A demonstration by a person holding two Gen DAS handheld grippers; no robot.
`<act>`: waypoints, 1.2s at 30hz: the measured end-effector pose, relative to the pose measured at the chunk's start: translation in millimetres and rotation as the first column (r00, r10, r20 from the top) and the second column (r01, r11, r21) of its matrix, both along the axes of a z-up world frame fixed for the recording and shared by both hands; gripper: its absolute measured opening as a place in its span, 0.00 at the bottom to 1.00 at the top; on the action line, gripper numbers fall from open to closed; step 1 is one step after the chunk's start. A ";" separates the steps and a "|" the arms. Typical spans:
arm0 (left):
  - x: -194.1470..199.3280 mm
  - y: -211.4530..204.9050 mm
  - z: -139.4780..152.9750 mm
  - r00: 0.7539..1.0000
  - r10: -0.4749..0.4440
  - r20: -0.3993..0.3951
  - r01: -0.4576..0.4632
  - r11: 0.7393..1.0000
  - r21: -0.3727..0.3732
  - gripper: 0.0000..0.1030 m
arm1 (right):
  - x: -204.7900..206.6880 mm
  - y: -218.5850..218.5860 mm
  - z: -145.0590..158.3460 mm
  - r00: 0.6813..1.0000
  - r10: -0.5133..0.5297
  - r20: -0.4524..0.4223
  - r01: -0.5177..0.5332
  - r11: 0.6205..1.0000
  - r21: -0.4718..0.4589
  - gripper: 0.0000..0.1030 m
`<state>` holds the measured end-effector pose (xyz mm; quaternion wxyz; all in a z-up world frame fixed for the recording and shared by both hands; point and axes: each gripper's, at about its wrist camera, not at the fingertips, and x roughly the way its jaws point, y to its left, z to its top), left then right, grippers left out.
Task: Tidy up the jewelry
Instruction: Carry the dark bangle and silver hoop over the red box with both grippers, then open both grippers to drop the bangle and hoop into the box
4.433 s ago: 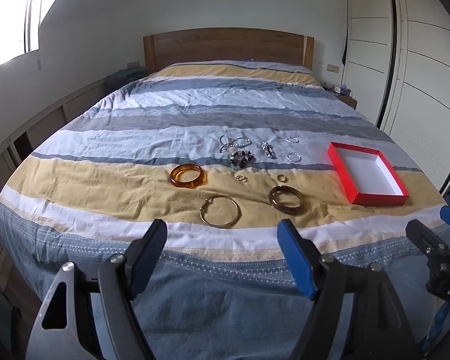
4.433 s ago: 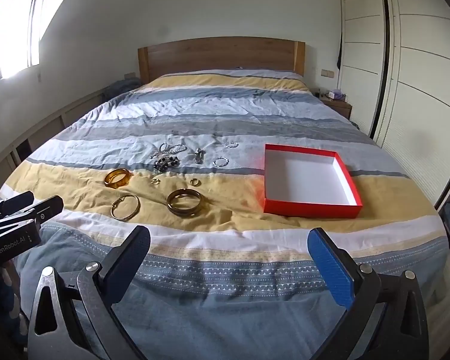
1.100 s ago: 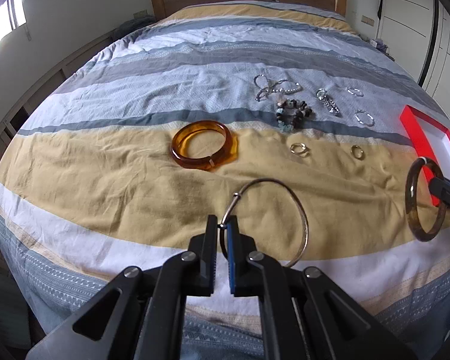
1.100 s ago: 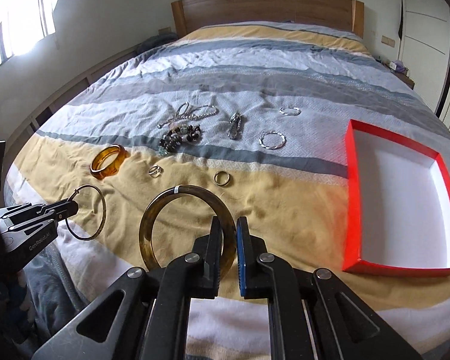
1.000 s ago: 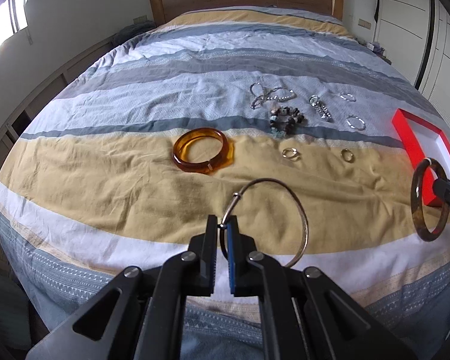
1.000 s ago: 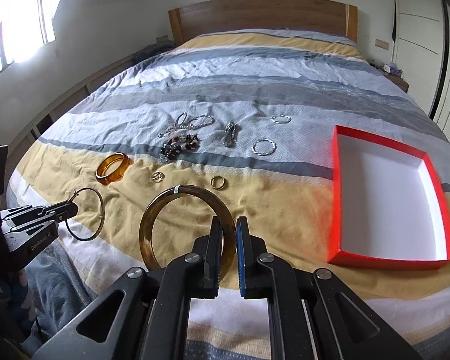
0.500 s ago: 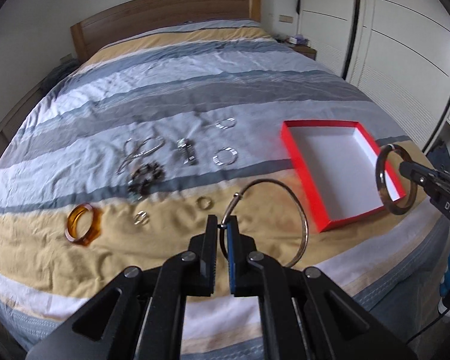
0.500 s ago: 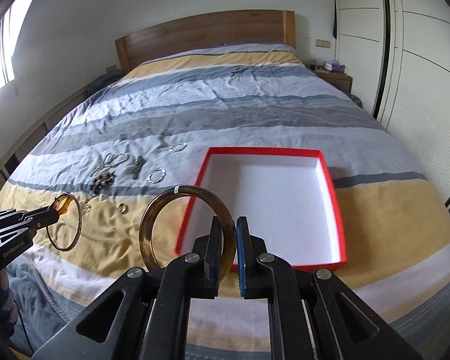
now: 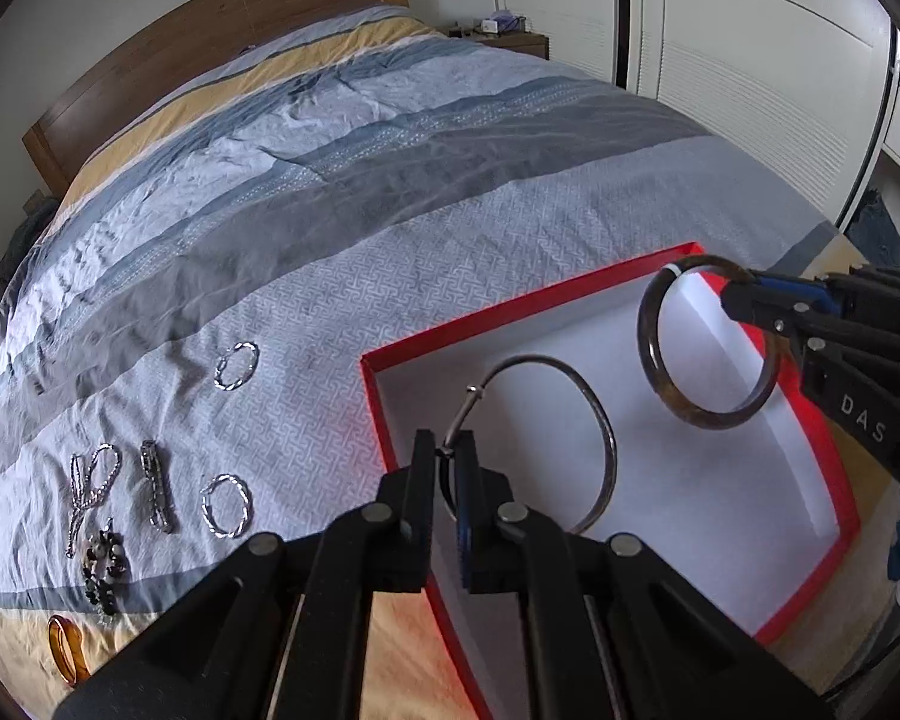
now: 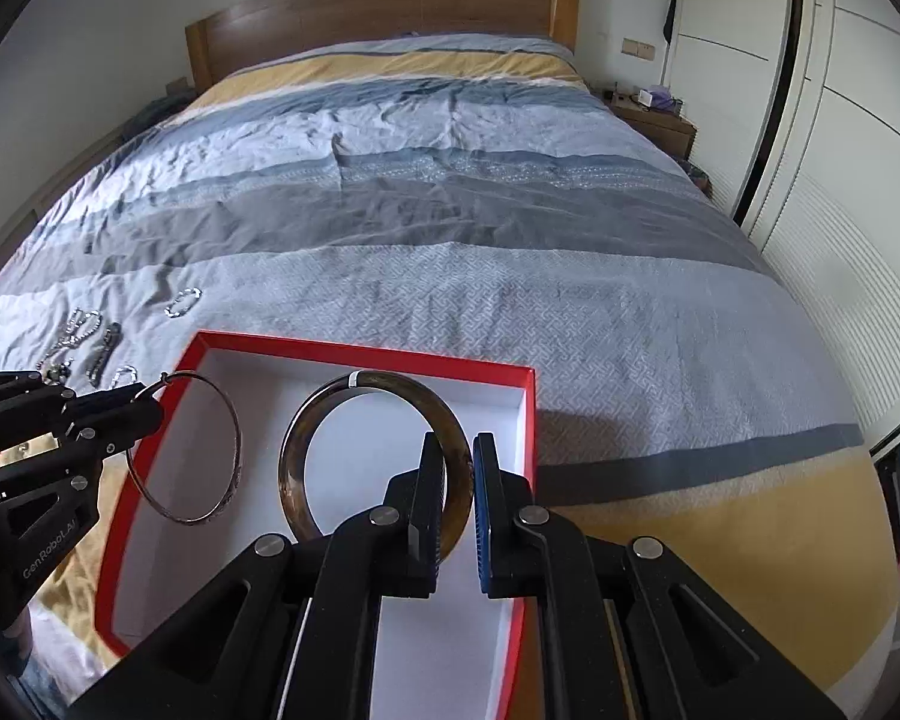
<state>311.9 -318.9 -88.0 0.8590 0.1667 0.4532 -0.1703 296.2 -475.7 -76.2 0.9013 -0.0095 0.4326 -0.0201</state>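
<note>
My left gripper [image 9: 446, 457] is shut on a thin metal hoop [image 9: 603, 432] and holds it upright over the left part of the red box [image 9: 373, 402], which has a white floor. My right gripper [image 10: 457, 468] is shut on a dark brown bangle [image 10: 291, 450] and holds it upright over the box [image 10: 528, 420]. In the left wrist view the bangle [image 9: 651, 360] hangs at the right in the right gripper [image 9: 744, 303]. In the right wrist view the hoop [image 10: 234, 420] hangs at the left in the left gripper [image 10: 150, 405].
Loose jewelry lies on the striped bedcover left of the box: two twisted silver rings [image 9: 236, 365] [image 9: 227, 505], a silver chain [image 9: 90, 483], a clasp bracelet [image 9: 155, 486], a dark bead bracelet [image 9: 103, 570] and an amber bangle [image 9: 66, 648]. Wardrobe doors [image 10: 840, 150] stand at the right.
Both grippers have moved right and forward with their rings, from over the yellow stripe to over the red box. Both stay shut.
</note>
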 end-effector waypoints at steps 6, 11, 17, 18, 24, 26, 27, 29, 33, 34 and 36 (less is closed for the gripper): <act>13.5 -3.6 -26.2 0.999 0.012 -0.045 -0.010 0.999 0.033 0.05 | 30.3 0.8 -23.0 0.994 0.088 -0.071 -0.094 0.993 -0.075 0.09; 16.8 -4.4 -35.3 0.998 0.012 -0.064 -0.011 1.000 0.022 0.06 | 42.8 8.1 -38.0 0.981 0.142 -0.132 -0.159 0.978 -0.132 0.09; 14.4 -7.0 -35.9 0.999 0.013 -0.038 -0.011 0.999 0.035 0.07 | 46.6 12.4 -47.7 0.973 0.155 -0.173 -0.186 0.965 -0.184 0.12; 14.8 -5.8 -35.2 0.999 0.013 -0.041 -0.012 1.000 0.025 0.08 | 46.4 12.6 -47.0 0.974 0.152 -0.170 -0.184 0.964 -0.191 0.13; 6.8 3.8 -11.0 1.000 0.016 -0.018 -0.017 0.999 -0.046 0.28 | 29.1 11.5 -22.2 0.988 0.125 -0.094 -0.141 0.972 -0.187 0.35; -2.8 9.7 4.8 1.000 0.019 0.014 -0.018 0.997 -0.076 0.29 | 16.5 8.5 -6.5 0.993 0.100 -0.055 -0.108 0.979 -0.171 0.36; -8.1 13.5 13.0 0.999 0.024 0.026 -0.021 0.996 -0.091 0.29 | 8.0 6.3 3.0 0.996 0.085 -0.030 -0.089 0.984 -0.155 0.36; -22.7 23.0 29.3 0.998 0.027 0.051 -0.021 0.993 -0.120 0.29 | -12.1 1.3 21.3 0.999 0.048 0.012 -0.047 0.993 -0.108 0.36; -59.6 46.2 53.1 0.996 0.038 0.081 -0.028 0.993 -0.117 0.29 | -56.4 1.8 50.5 0.997 -0.013 0.079 0.012 1.000 0.010 0.36; -67.8 53.2 56.9 0.997 0.041 0.071 -0.033 0.993 -0.109 0.29 | -70.2 5.4 56.4 0.996 -0.022 0.091 0.019 0.999 0.037 0.36; -87.9 67.9 63.8 0.996 0.048 0.070 -0.041 0.994 -0.101 0.29 | -94.4 14.9 63.1 0.994 -0.024 0.108 0.017 0.998 0.066 0.36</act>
